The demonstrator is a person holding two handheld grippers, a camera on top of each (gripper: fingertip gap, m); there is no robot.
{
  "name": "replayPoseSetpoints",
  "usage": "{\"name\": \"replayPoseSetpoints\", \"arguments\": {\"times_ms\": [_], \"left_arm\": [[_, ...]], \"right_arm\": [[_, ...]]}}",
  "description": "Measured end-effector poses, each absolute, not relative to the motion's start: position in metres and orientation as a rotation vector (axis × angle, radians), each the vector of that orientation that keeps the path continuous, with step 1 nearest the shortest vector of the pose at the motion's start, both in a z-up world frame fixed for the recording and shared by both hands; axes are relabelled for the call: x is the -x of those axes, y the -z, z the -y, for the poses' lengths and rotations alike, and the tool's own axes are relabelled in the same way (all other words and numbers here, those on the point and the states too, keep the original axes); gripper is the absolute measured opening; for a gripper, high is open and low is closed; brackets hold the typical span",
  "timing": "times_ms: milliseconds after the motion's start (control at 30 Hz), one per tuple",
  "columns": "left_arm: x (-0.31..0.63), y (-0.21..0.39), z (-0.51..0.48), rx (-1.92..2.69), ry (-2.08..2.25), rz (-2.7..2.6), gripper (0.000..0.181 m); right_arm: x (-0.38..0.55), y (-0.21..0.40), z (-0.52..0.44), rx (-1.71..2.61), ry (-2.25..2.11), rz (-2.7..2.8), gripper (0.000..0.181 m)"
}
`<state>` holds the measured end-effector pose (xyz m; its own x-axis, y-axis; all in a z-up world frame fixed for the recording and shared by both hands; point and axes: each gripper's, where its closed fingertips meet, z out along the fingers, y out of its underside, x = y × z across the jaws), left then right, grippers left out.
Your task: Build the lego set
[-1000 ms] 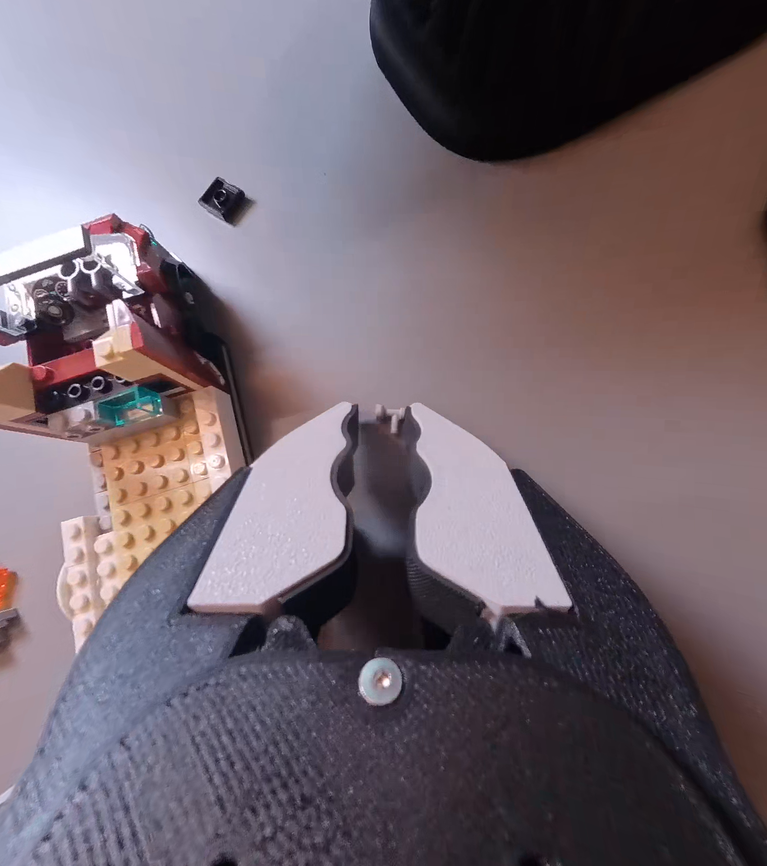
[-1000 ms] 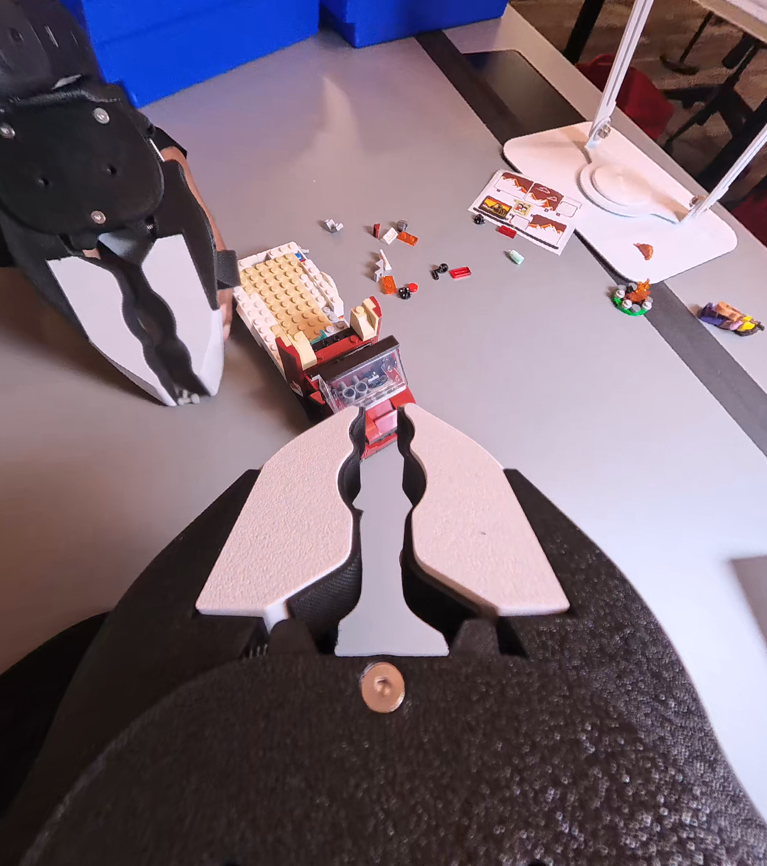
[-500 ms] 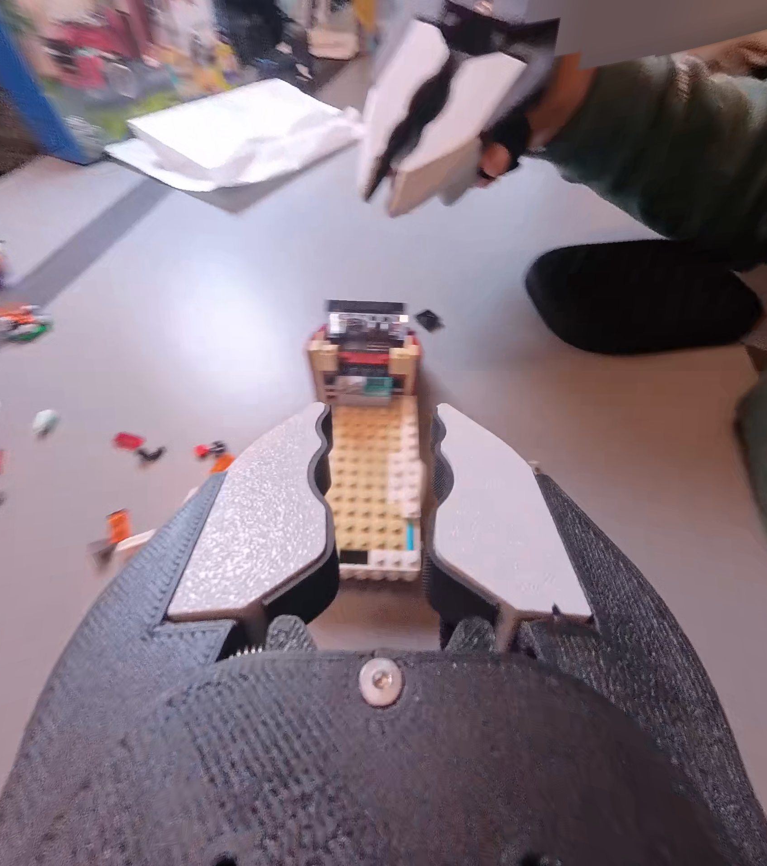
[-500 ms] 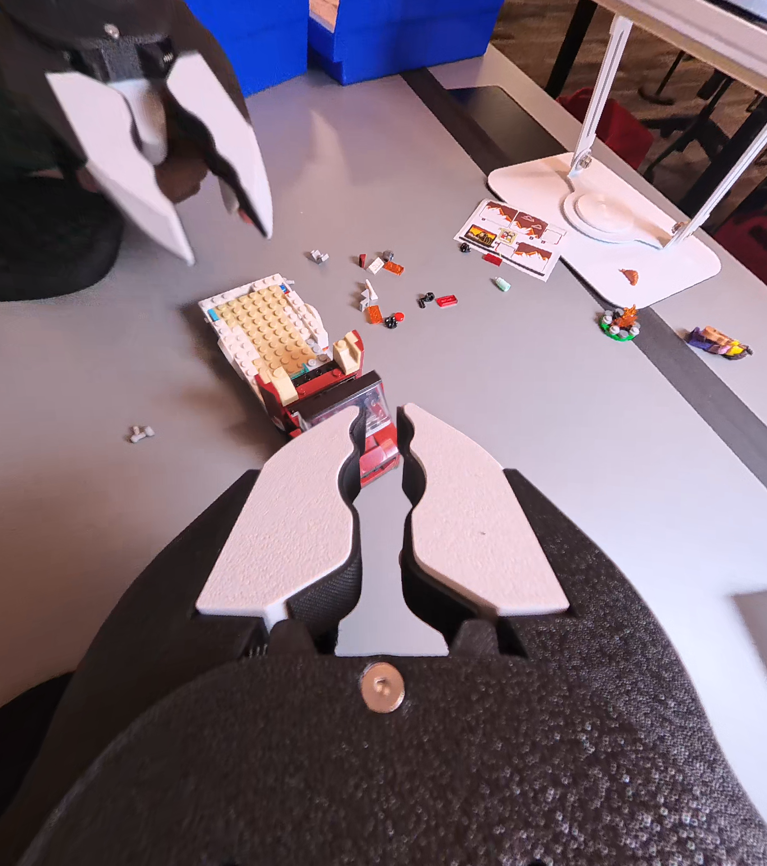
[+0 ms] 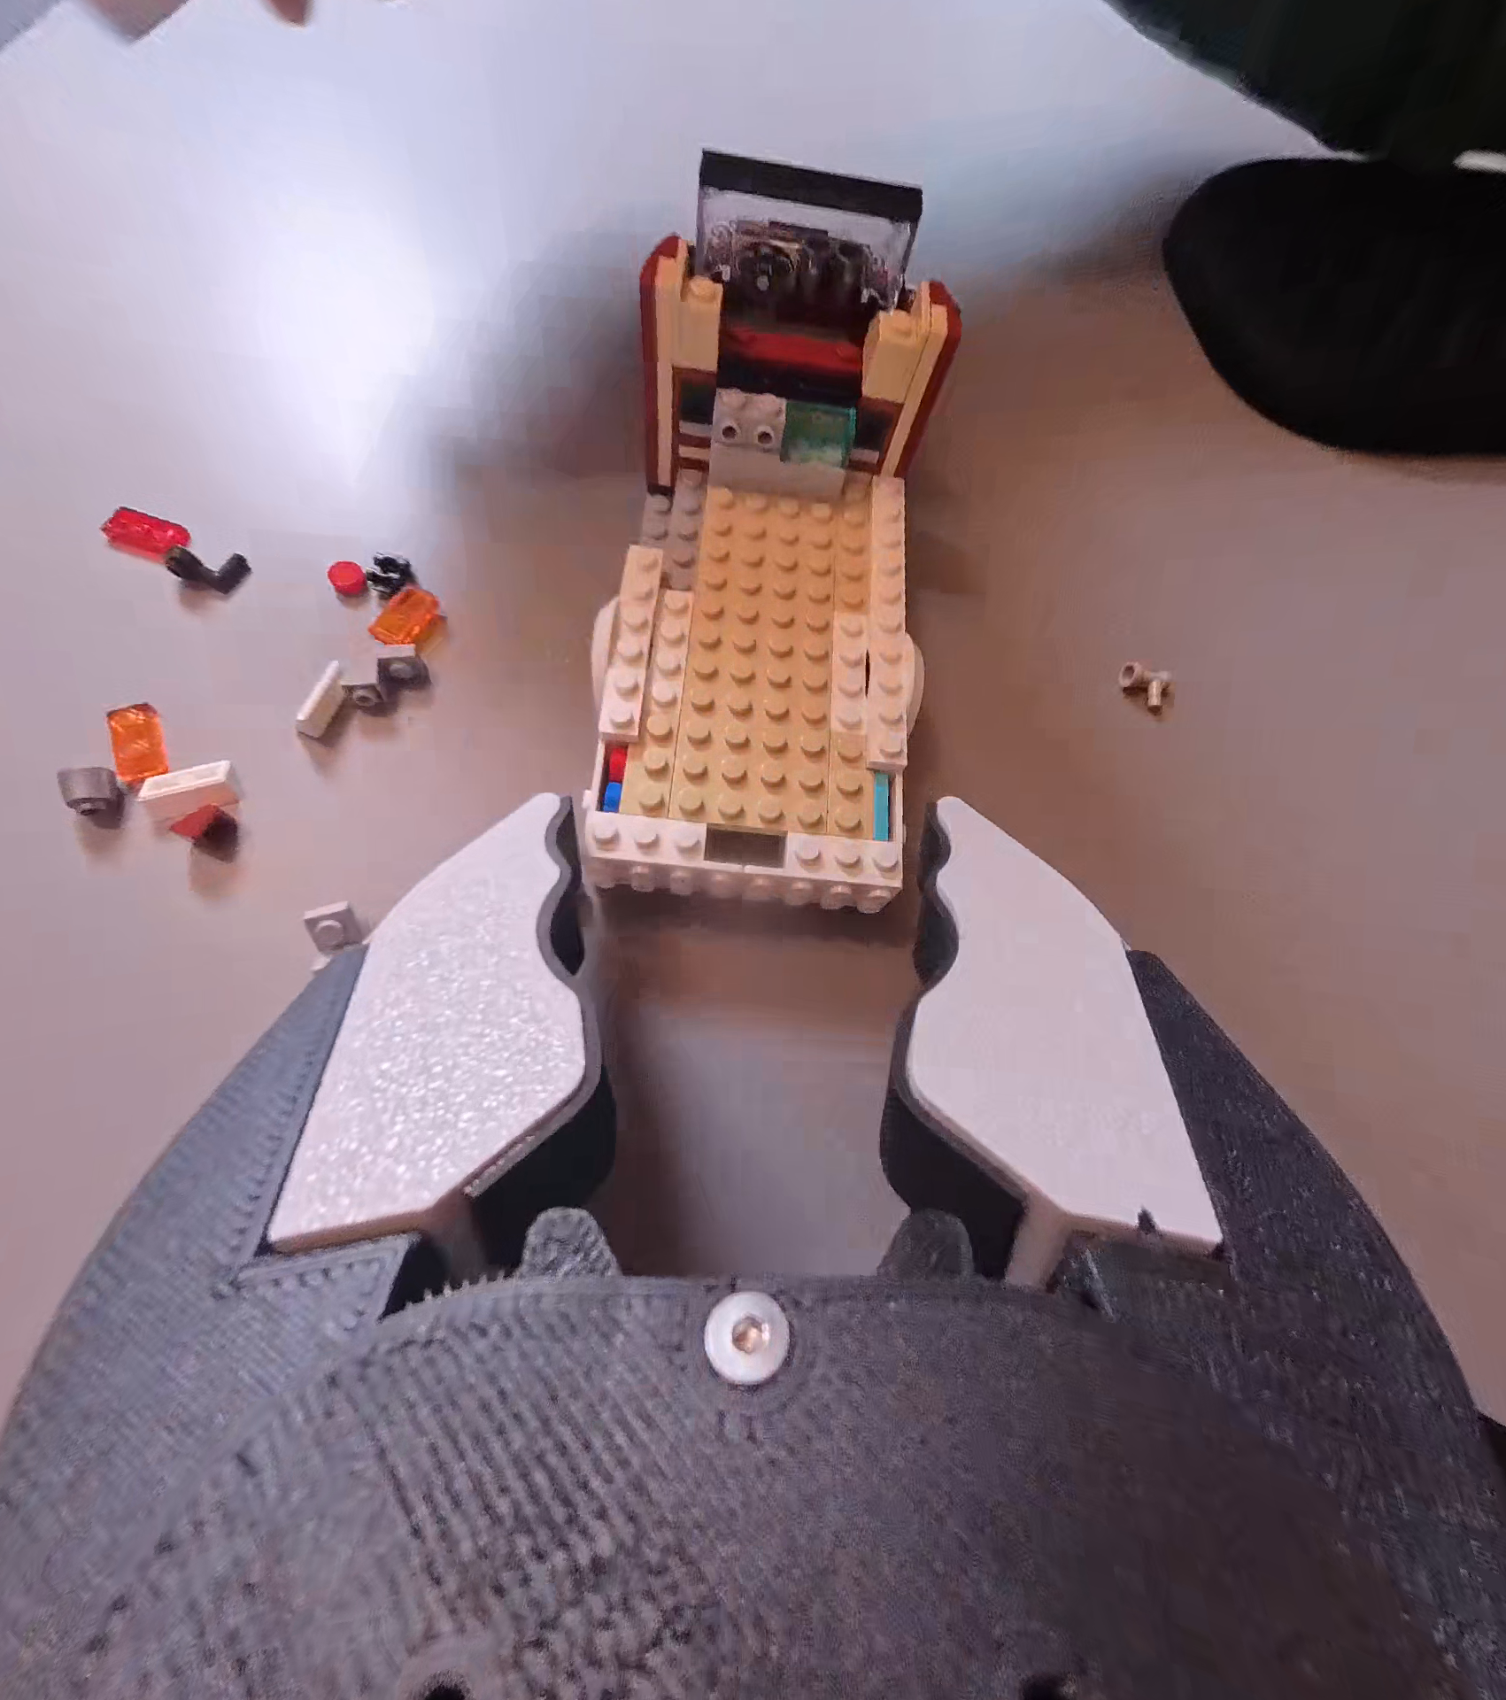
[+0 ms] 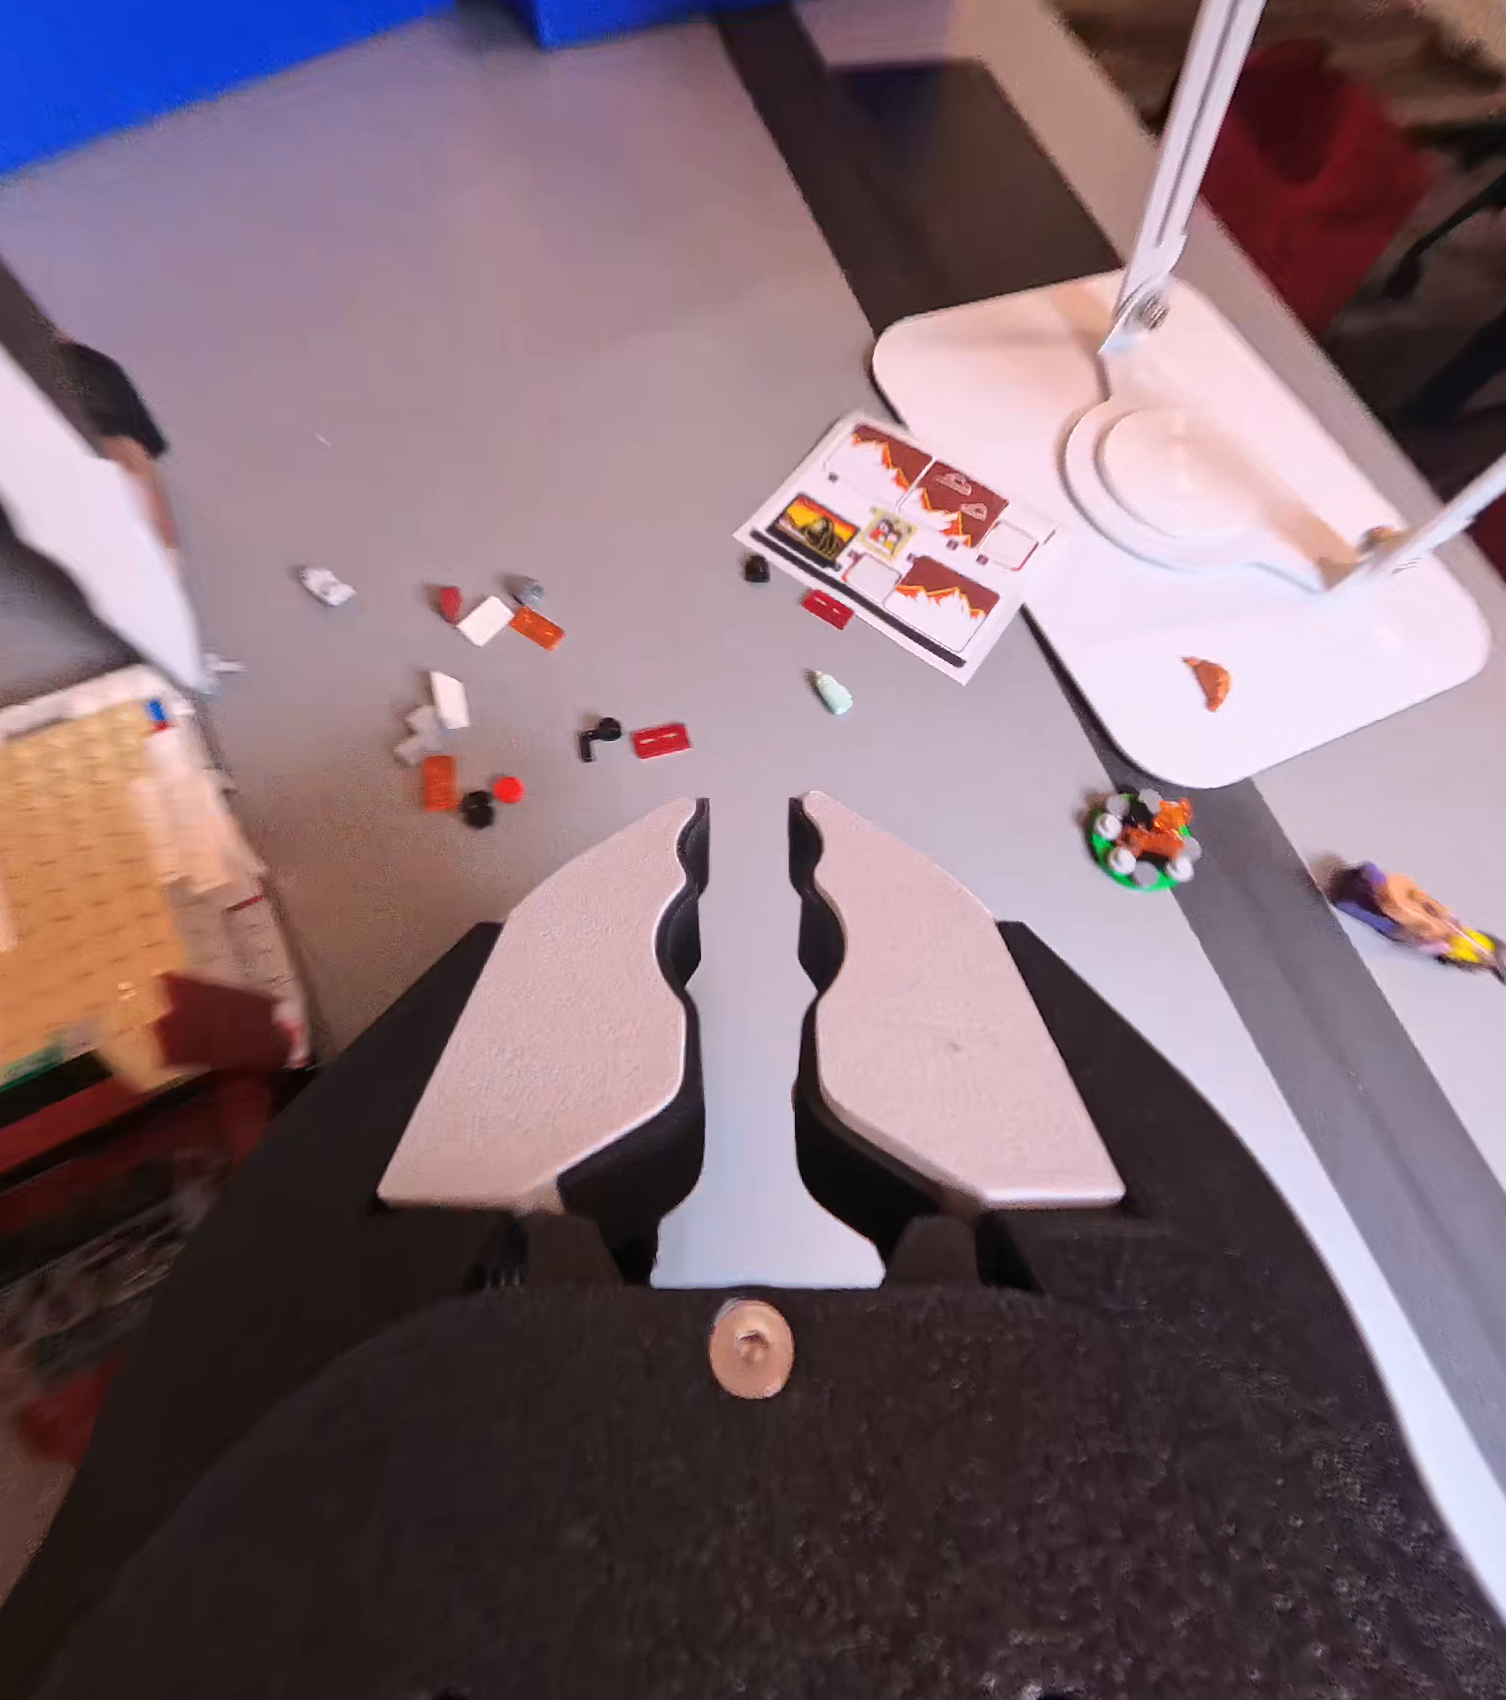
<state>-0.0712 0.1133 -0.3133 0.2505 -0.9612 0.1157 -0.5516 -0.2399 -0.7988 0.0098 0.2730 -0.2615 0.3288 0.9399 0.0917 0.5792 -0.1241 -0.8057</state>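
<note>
The lego vehicle (image 5: 767,662) stands on the grey table: a tan studded bed with a white rim and a dark red cab with a clear windshield at the far end. My left gripper (image 5: 751,814) is wide open and empty, its fingertips on either side of the model's near white end. A small grey piece (image 5: 1146,683) lies loose to the right of the model. My right gripper (image 6: 749,811) is a narrow gap open and holds nothing, over bare table. The model (image 6: 68,874) is blurred at the left of the right wrist view, with a left gripper finger (image 6: 41,515) behind it.
Loose red, orange, white and black pieces (image 5: 362,644) lie left of the model and ahead of my right gripper (image 6: 491,717). A sticker sheet (image 6: 896,543), a white lamp base (image 6: 1236,570), a green round piece (image 6: 1140,842) and a purple figure (image 6: 1411,915) lie to the right. A black object (image 5: 1393,313) lies at the far right. My left gripper's tips are some 8 cm from the small grey piece (image 5: 1146,683).
My left gripper let go of the small grey piece, swung round to the model's rear and opened wide. My right gripper moved right, off the model's red front.
</note>
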Motion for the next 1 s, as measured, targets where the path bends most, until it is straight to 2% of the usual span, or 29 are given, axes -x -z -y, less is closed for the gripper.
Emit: {"name": "replayPoseSetpoints", "arguments": {"times_ms": [333, 400, 500, 833, 933, 1000], "left_arm": [[0.071, 0.315, -0.115, 1.848, 0.799, -1.393, 0.066], [0.071, 0.315, -0.115, 1.847, 0.806, -1.389, 0.066], [0.07, 0.315, -0.115, 1.842, 0.81, -1.385, 0.066], [0.067, 0.315, -0.116, 1.841, 0.806, -1.365, 0.066], [0.066, 0.315, -0.117, 1.841, 0.802, -1.363, 0.066], [0.066, 0.315, -0.117, 1.84, 0.799, -1.362, 0.066]], "right_arm": [[0.043, 0.326, -0.333, 1.926, -0.525, 1.639, 0.02], [0.048, 0.326, -0.334, 1.925, -0.532, 1.657, 0.017], [0.048, 0.328, -0.332, 1.934, -0.52, 1.695, 0.001], [0.01, 0.293, -0.301, 1.844, -0.557, 1.6, 0.0], [0.008, 0.294, -0.304, 1.861, -0.52, 1.612, 0.018], [0.015, 0.302, -0.31, 1.888, -0.508, 1.64, 0.023]]}}
